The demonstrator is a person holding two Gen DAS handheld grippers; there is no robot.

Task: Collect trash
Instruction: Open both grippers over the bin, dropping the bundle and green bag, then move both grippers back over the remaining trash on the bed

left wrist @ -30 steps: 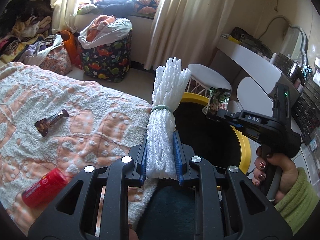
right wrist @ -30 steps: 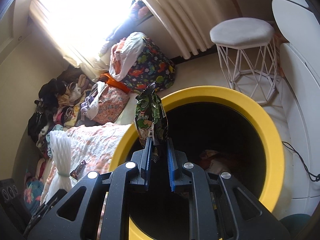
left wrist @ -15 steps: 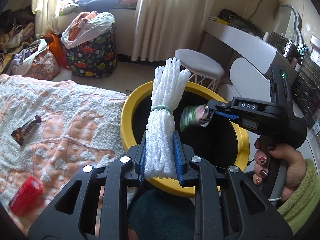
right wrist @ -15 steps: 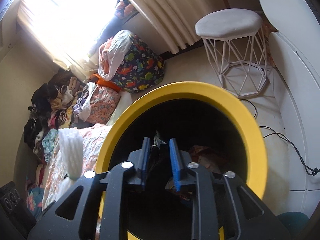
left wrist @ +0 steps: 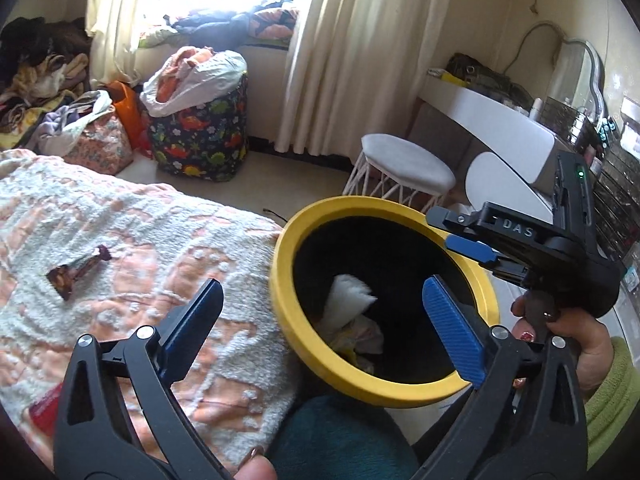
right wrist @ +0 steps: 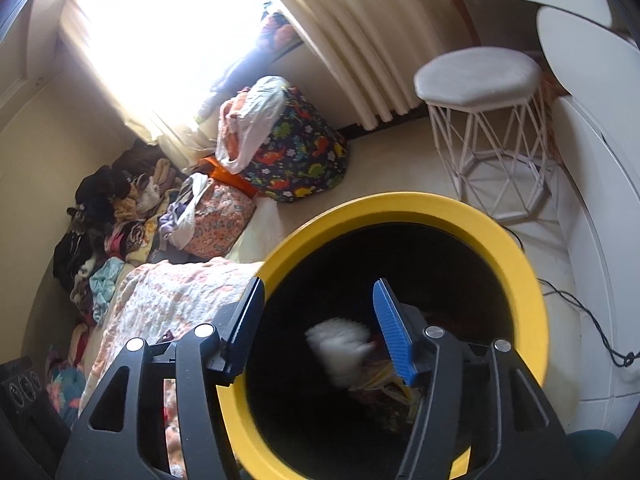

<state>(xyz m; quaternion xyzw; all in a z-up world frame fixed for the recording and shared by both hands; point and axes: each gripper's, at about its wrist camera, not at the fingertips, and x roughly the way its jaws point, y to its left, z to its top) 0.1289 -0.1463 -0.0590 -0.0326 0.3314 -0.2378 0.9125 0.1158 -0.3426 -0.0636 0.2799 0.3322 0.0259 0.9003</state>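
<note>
A yellow-rimmed black trash bin [left wrist: 280, 264] stands beside the bed; it also shows in the right wrist view [right wrist: 472, 216]. The white foam net [left wrist: 346, 296] lies inside the bin on other trash, blurred in the right wrist view [right wrist: 340, 344]. My left gripper [left wrist: 320, 320] is open and empty over the bin's near rim. My right gripper [right wrist: 318, 316] is open and empty over the bin mouth; it shows in the left wrist view [left wrist: 472, 248]. A brown wrapper [left wrist: 76, 272] and a red item [left wrist: 44, 412] lie on the bedspread.
The pink and white bedspread [left wrist: 140, 240] lies left of the bin. A white stool [left wrist: 404, 164] and a white desk [left wrist: 492, 120] stand behind it. A dinosaur-print bag [left wrist: 200, 136] and clothes piles [left wrist: 40, 80] sit by the curtained window.
Both grippers opened. The snack packet dropped from the right gripper into the bin, then the white foam net dropped from the left gripper into it.
</note>
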